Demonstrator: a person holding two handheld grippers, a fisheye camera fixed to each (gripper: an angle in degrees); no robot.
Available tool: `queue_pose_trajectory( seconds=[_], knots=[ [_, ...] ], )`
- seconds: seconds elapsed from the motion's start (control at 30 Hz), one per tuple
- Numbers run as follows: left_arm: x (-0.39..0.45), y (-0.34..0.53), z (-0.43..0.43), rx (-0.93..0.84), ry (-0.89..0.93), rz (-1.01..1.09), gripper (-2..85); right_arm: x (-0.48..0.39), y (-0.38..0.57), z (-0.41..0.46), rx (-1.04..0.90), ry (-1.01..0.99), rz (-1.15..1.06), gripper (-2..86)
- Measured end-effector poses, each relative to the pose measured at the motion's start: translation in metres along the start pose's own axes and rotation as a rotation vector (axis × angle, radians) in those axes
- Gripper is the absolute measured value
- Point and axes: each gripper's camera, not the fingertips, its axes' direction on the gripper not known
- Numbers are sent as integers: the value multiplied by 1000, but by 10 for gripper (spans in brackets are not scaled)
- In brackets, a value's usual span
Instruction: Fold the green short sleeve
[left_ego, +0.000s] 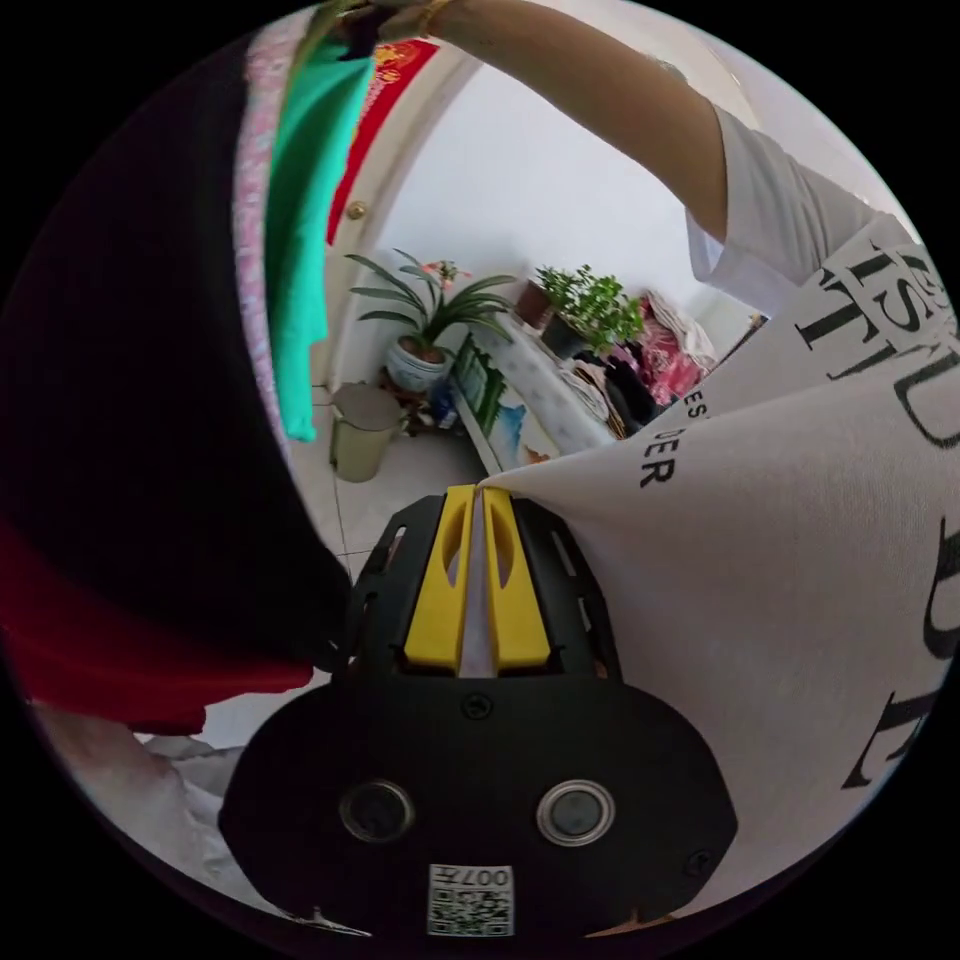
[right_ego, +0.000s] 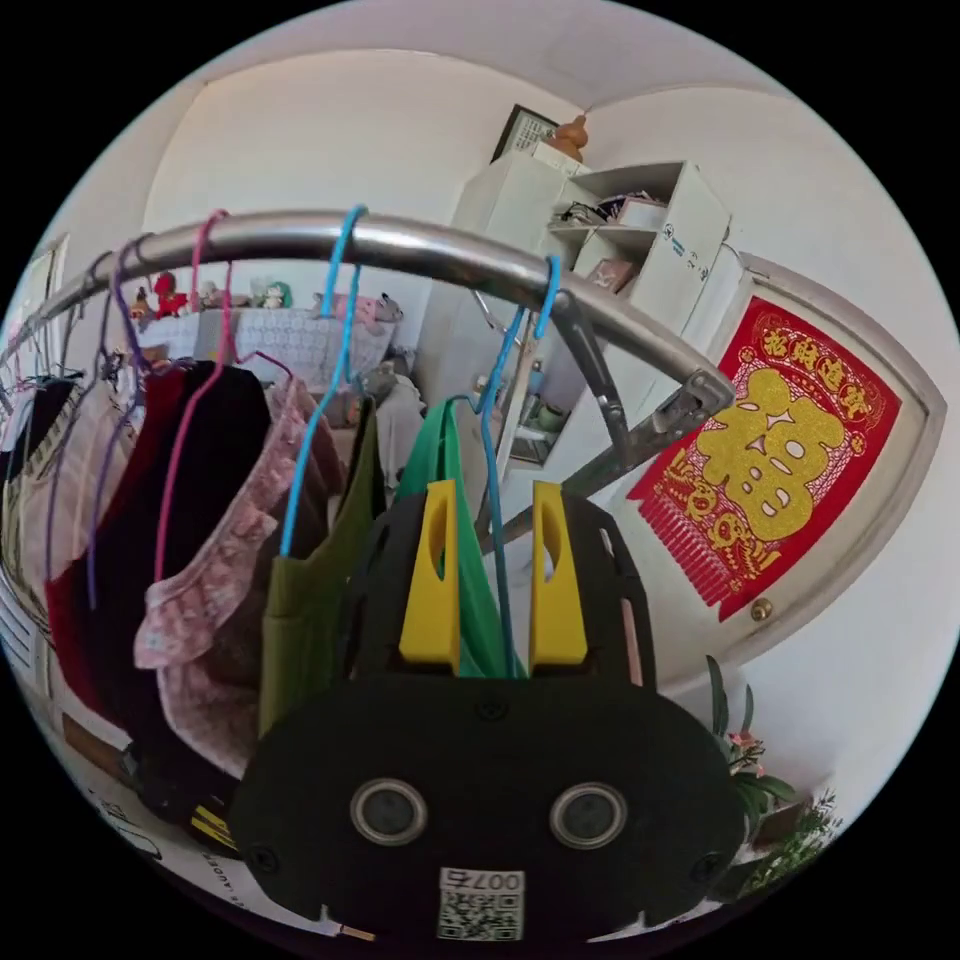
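While it hangs on the rail — green short sleeve (right_ego: 470, 560) between parted right fingers (right_ego: 432, 570).

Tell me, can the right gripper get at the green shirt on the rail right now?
Probably yes: the right gripper is open, with the green shirt and its blue hanger already between the jaws, nothing blocking.

A: What colours hang on the rail?

B: The rail (right_ego: 400, 243) is silver. A bright green short sleeve (right_ego: 447, 470) hangs on a blue hanger (right_ego: 497, 520); beside it to the left, an olive garment (right_ego: 315, 590), a pink floral one (right_ego: 215, 590), then black (right_ego: 215, 430) and dark red (right_ego: 70, 610).

A: And the grippers?

B: Black bodies with yellow fingers (right_ego: 432, 570). The left gripper's fingers (left_ego: 440, 580) are yellow too, against white cloth printed with black letters (left_ego: 780, 560).

A: The wall?

B: White, with a red and gold poster (right_ego: 775, 460) on the right.
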Motion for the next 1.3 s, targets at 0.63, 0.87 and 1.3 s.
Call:
queue_pose_trajectory(
  seconds=[0.63,0.87,1.3],
  knots=[
    [-15,28,-26,104,-133,-122,42,-27,-15,0,-56,11,-212,-3],
    [18,16,7,78,-164,-13,51,23,179,-83,-83,53,81,-3],
    [208,-91,148,185,95,471,98,-21,375,-464,-212,738,372,-3]
  ],
)
